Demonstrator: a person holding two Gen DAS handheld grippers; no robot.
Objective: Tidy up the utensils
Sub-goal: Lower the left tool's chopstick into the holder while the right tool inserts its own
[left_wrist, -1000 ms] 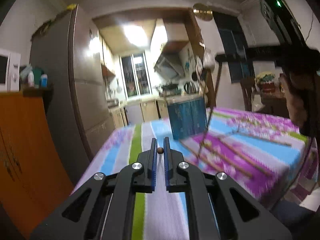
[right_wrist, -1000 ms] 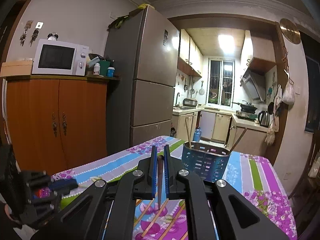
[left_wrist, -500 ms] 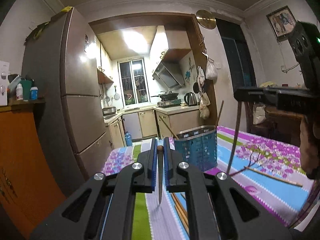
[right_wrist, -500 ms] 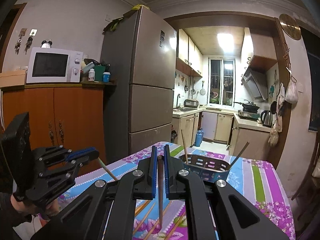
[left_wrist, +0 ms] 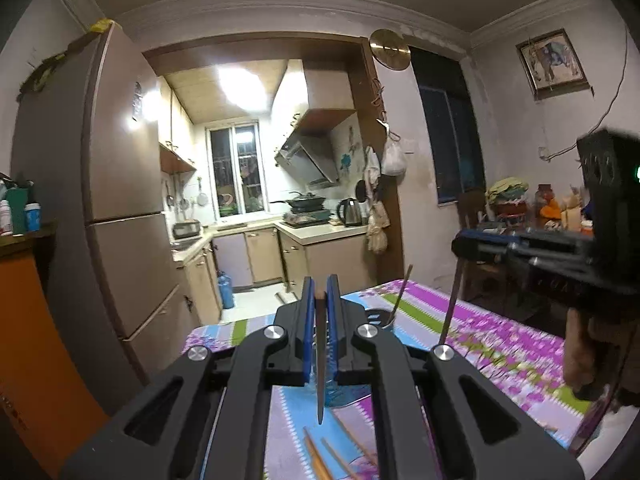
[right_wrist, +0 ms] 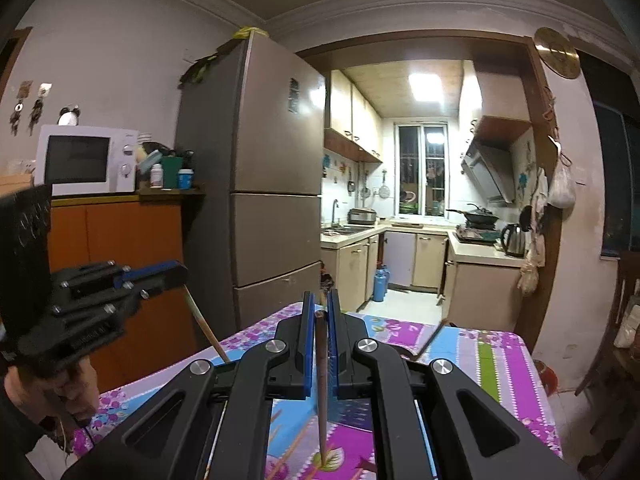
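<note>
Above the table (left_wrist: 500, 344), in the left wrist view, my left gripper (left_wrist: 319, 296) is clamped on a chopstick (left_wrist: 319, 380) that hangs tip down over the blue holder (left_wrist: 344, 394). More chopsticks (left_wrist: 320, 456) lie on the cloth near its front edge. In the right wrist view, my right gripper (right_wrist: 320, 308) grips another chopstick (right_wrist: 321, 384), also pointing down, above the table's near edge.
</note>
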